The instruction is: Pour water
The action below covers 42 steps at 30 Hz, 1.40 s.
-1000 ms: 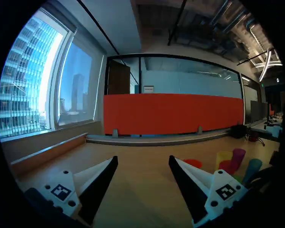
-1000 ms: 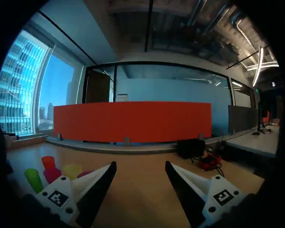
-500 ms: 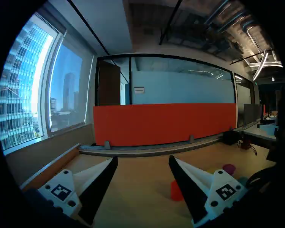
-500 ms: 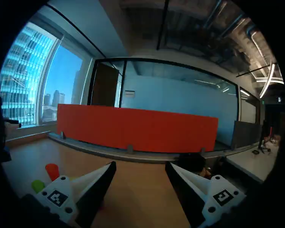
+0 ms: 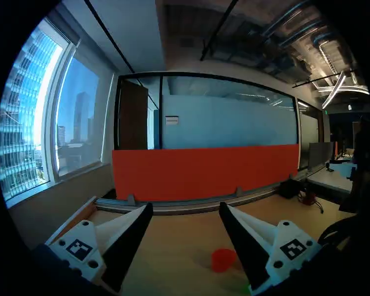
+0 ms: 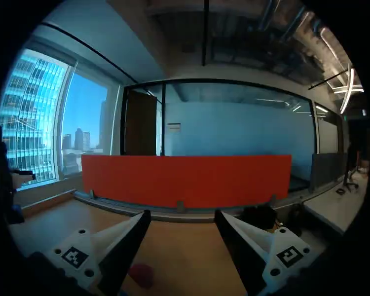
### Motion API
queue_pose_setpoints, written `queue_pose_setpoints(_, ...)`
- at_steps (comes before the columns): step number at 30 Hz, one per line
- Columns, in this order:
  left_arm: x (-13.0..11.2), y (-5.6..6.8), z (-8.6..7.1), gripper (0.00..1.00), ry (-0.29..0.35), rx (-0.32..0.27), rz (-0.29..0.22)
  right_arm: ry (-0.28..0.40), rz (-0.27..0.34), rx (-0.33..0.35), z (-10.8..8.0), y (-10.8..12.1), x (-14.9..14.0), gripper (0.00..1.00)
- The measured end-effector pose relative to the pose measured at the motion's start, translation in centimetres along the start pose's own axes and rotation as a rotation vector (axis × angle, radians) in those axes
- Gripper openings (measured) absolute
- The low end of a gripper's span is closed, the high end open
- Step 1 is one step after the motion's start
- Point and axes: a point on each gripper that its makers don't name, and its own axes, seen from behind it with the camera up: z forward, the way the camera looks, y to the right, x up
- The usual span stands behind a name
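Note:
In the left gripper view my left gripper [image 5: 185, 209] stands open above a wooden tabletop [image 5: 185, 246], nothing between its fingers. A red cup [image 5: 222, 259] stands low on the table just inside the right finger, and a green cup's edge [image 5: 243, 286] peeks out beneath that finger. In the right gripper view my right gripper [image 6: 181, 217] is open too and holds nothing. A magenta cup [image 6: 141, 274] sits low on the table beside the left finger.
An orange divider panel [image 5: 204, 170] runs across the table's far edge, with a glass-walled room behind it. Tall windows [image 5: 32, 123] line the left side. A black bag with cables [image 6: 259, 215] lies at the back right. The other gripper's dark shape [image 6: 2, 182] is at the left edge.
Both cameras have tilted up and shifted. The group of coloured cups has slid down and mostly out of sight, leaving one red cup and one magenta cup visible. Both grippers stayed open.

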Motion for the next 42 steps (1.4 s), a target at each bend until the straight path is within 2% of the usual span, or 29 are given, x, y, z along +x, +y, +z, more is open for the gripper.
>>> queue_pose_setpoints(3, 0.7, 0.6, 0.2, 1.0, 0.002, -0.026, 0.009, 0.002, 0.001, 0.01, 0.1, -0.1, 0.2, 1.0)
queue_pose_setpoints(6, 1.0, 1.4, 0.2, 1.0, 0.005, -0.063, 0.02, -0.007, 0.004, 0.048, -0.1, -0.7, 0.1, 1.0)
queue_pose_setpoints(12, 0.8, 3.8, 0.4, 1.0, -0.008, -0.164, 0.028, -0.003, 0.01, 0.182, -0.6, -3.3, 0.8, 1.0)
queue_pose_setpoints(17, 0.9, 6.3, 0.0, 1.0, 0.001, -0.267, -0.002, 0.005, 0.007, 0.316, -1.5, -5.8, 1.5, 1.0)
queue_pose_setpoints(23, 0.2, 8.8, -0.9, 1.0, -0.015, -0.382, -0.024, 0.009, -0.009, 0.41, -2.5, -7.5, 1.9, 1.0)
queue_pose_setpoints(33, -0.8, 10.5, -2.6, 1.0, -0.025, -0.479, -0.04, -0.01, -0.044, 0.507, -3.8, -9.6, 0.9, 1.0)
queue_pose_setpoints(42, -3.4, 11.3, -3.7, 1.0, -0.051, -0.523, 0.006, -0.066, -0.051, 0.565, -4.9, -10.5, -2.1, 1.0)
